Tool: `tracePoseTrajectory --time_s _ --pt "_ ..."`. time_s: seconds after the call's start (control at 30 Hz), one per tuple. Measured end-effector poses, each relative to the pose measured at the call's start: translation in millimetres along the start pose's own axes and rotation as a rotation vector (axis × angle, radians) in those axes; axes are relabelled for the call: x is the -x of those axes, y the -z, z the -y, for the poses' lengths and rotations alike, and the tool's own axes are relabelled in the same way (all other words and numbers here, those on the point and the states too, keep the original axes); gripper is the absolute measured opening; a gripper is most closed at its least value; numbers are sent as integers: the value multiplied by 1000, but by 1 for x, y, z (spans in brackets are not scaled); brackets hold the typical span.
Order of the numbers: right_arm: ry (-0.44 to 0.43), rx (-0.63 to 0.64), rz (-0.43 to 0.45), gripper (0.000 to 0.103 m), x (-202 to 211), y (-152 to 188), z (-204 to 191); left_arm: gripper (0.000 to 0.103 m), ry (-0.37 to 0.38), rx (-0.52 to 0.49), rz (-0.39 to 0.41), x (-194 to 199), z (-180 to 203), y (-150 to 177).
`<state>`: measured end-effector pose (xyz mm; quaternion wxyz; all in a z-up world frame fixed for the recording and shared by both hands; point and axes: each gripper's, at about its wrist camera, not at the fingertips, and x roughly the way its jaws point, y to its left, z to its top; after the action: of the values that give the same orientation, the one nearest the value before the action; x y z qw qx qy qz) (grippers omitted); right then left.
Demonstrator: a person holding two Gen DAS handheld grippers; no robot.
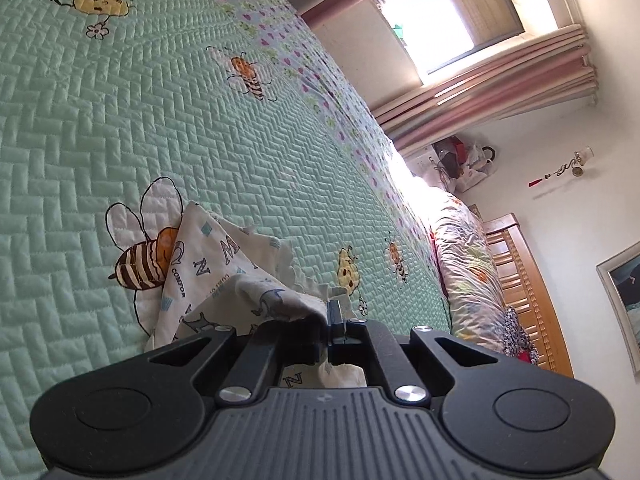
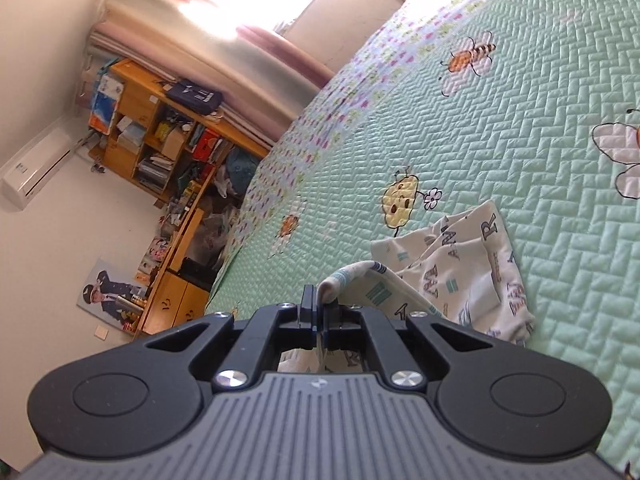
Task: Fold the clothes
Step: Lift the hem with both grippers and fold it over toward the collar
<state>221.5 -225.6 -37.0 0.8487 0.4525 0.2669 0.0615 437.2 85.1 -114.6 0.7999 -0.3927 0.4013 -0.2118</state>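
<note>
Cotton-looking white garment (image 1: pixel 224 276) w/ printed letters lies crumpled on the green quilted bedspread (image 1: pixel 120 120), herringbone stitching, bee pictures. Left gripper (image 1: pixel 335 316) is clamped on one edge of the cloth, right gripper (image 2: pixel 318 312) on another edge, both jaws together on fabric. Wooden shelf (image 2: pixel 160 136) holds books & boxes, contents too small to read. Part of the garment is hidden under the gripper bodies.

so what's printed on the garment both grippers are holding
White garment with grey and teal letters; clearest in right wrist view.
</note>
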Motion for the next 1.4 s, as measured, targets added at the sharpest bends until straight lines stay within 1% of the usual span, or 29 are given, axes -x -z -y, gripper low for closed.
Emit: tracePoseTrajectory --time_s 0.13,0.27,0.33,0.4,0.6,0.73,0.87,0.93,1.0,1.1,1.17,1.23,1.33,1.4 --pt "25 -27 -9 3 -35 -15 14 2 -37 26 -28 -43 -20 -19" --pt "48 -66 -3 3 -62 -24 32 2 -55 90 -50 -74 -48 -31" --pt "57 -87 -4 3 -70 -24 41 2 -58 110 -58 -85 -60 -35" --pt "64 -107 -8 3 -79 -25 51 2 -52 109 -64 -90 -65 -36" --pt "43 -115 -15 3 -82 -21 57 2 -76 37 -74 -91 -45 -42" --pt "28 -128 -16 3 -82 -25 58 3 -113 -6 -79 -97 -21 -51" --pt "42 -162 -30 3 -87 -29 64 3 -176 25 -88 -110 -32 -56" --pt "51 -182 -35 3 -90 -33 70 6 -186 43 -86 -114 -42 -57" --pt "54 -208 -39 5 -92 -35 77 20 -206 62 -73 -116 -51 -61" --pt "57 -260 -38 11 -98 -43 90 25 -208 112 -50 -118 -63 -73" --pt "54 -269 -8 12 -100 -50 98 25 -199 136 -39 -119 -69 -81" --pt "63 -271 19 12 -99 -53 104 25 -204 138 -33 -120 -73 -87" --pt "60 -257 26 14 -93 -50 109 26 -171 144 -9 -106 -77 -86" --pt "72 -210 22 14 -83 -41 104 34 -143 128 13 -88 -77 -80"
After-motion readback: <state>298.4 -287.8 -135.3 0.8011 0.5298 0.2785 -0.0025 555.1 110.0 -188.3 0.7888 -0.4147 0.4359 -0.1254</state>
